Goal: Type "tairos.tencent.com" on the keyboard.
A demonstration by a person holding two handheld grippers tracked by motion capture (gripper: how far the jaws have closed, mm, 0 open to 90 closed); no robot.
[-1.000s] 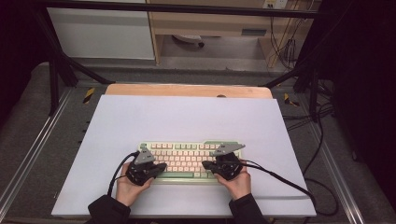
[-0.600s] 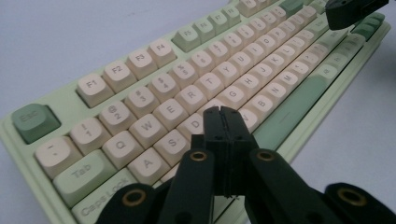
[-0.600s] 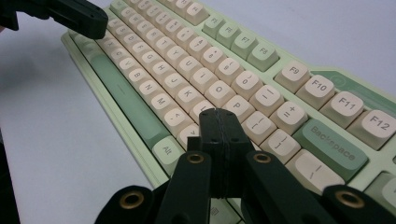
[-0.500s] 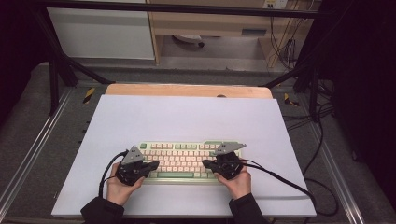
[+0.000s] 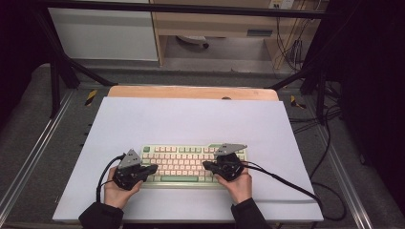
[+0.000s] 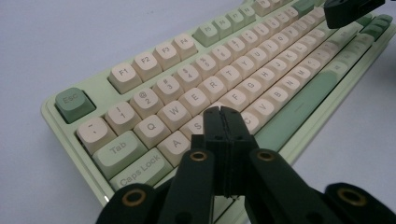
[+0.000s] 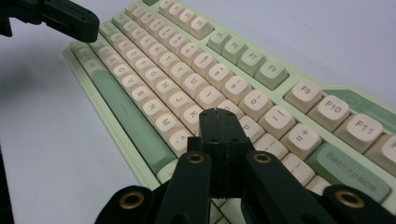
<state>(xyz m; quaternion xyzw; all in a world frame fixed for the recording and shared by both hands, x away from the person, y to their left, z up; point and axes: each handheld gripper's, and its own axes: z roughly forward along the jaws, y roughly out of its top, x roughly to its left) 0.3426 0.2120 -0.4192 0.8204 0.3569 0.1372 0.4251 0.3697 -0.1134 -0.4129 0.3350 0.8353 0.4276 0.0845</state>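
While both tools hovered low: findings follow.
Keyboard (image 5: pixel 184 164): lay on counter (image 5: pixel 191 119), near front edge.
Left gripper (image 6: pixel 223 114): jaws closed, empty, over S key.
Right gripper (image 7: pixel 218 116): jaws closed, empty, beside K.
Risk: broad tip might strike neighbouring keys.

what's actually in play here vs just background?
In play:
- keyboard
- left claw, shut, over the keys near S
- right claw, shut, over the keys near L

Background:
- white sheet under the keyboard
- wooden table edge
- cabinet behind the table
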